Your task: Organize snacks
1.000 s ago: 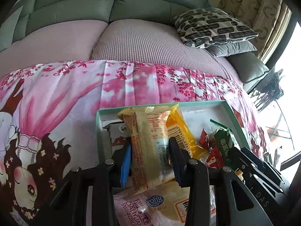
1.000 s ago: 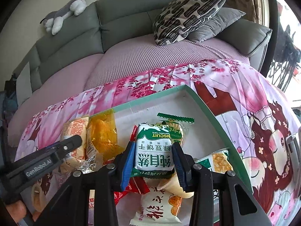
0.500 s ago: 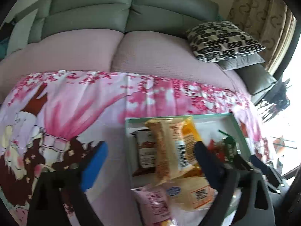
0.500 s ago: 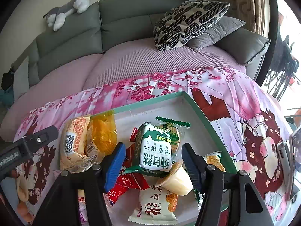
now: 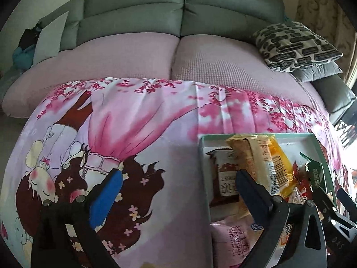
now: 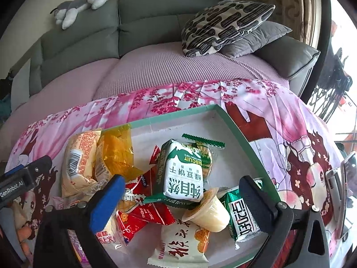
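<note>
A green-rimmed tray on the pink cloth holds several snack packs. My right gripper hovers over it with its jaws opening wide. A green and white biscuit pack lies loose between them, on top of red packs and a jelly cup. My left gripper is opening too, with nothing between its jaws. Its left finger is over the cloth and its right finger over the tray's left edge. A cream bread pack and an orange pack lean in the tray beside that finger.
The pink printed cloth covers the surface in front of a grey sofa with a mauve seat cover. A patterned pillow and a plush toy rest on the sofa. A phone on a stand sits at the right edge.
Both grippers have opened and let go: the left of the cream bread pack, the right of the green biscuit pack. The left gripper has swung left, out over the cloth.
</note>
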A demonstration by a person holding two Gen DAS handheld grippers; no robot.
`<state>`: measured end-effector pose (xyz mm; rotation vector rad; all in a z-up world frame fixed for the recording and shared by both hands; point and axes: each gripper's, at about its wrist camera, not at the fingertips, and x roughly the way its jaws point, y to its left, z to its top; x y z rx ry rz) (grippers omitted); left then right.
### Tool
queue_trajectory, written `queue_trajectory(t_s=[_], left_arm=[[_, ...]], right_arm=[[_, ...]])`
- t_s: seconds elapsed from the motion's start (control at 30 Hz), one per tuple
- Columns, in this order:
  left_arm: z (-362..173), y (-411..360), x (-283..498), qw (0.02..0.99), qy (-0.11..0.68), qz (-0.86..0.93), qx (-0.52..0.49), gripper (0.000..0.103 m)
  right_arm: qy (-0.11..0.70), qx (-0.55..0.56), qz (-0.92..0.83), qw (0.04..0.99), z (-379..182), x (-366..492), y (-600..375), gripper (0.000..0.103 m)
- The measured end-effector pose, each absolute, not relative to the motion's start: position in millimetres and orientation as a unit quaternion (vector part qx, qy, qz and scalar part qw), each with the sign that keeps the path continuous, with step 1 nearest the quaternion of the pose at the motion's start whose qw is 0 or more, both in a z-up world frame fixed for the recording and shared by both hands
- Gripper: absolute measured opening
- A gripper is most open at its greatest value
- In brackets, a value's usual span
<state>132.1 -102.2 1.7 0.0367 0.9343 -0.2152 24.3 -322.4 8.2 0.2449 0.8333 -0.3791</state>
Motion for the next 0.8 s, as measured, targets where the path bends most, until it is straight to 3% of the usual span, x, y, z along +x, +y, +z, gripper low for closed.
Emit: queue_trajectory(t_s=[0.8], left_arm=[[23.2, -76.4, 80.9, 0.889, 0.451, -0.085, 0.009, 0.101]], right_arm=[[0.378, 0.100, -0.162, 0.906, 36.5, -22.2, -289.3, 0.103]])
